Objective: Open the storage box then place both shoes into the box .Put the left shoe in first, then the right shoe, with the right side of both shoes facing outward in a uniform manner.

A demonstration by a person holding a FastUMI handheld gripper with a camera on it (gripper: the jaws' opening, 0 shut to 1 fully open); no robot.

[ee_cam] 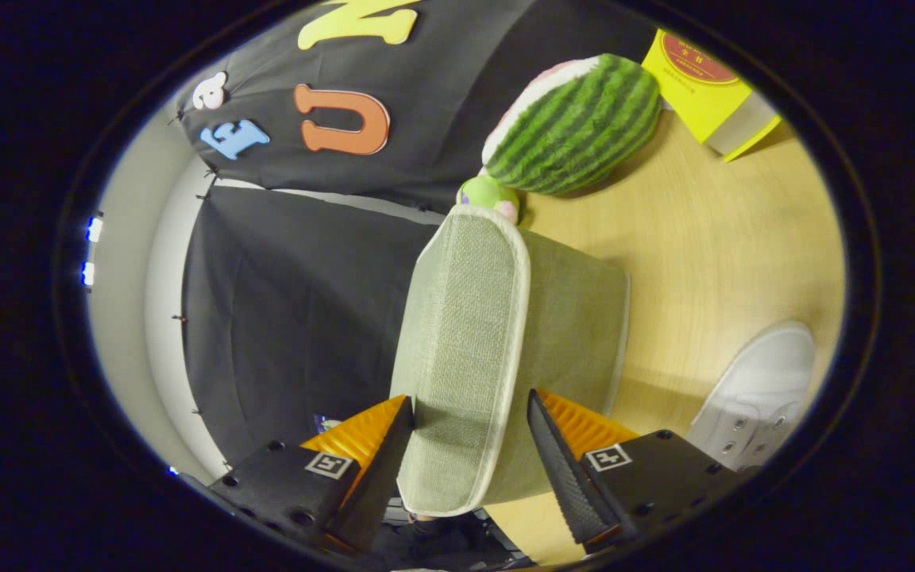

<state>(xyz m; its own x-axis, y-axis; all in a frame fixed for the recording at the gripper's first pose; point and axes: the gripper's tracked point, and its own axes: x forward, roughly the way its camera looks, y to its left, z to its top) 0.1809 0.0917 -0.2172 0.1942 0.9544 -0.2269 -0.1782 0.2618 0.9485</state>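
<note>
The storage box is pale green woven fabric with cream trim and stands on the wooden table. The view is rolled sideways, so the table runs up the right side. The box lid lies between my fingers. My gripper straddles the lid's near edge, one finger against the top face and the other against the trimmed rim, both touching it. A white shoe with metal eyelets lies on the table beyond the right finger, apart from the box. Only one shoe can be made out.
A watermelon-striped plush rests on the table behind the box, with a small green toy at its foot. A yellow carton stands further back. Black cloth walls close off the booth behind the box.
</note>
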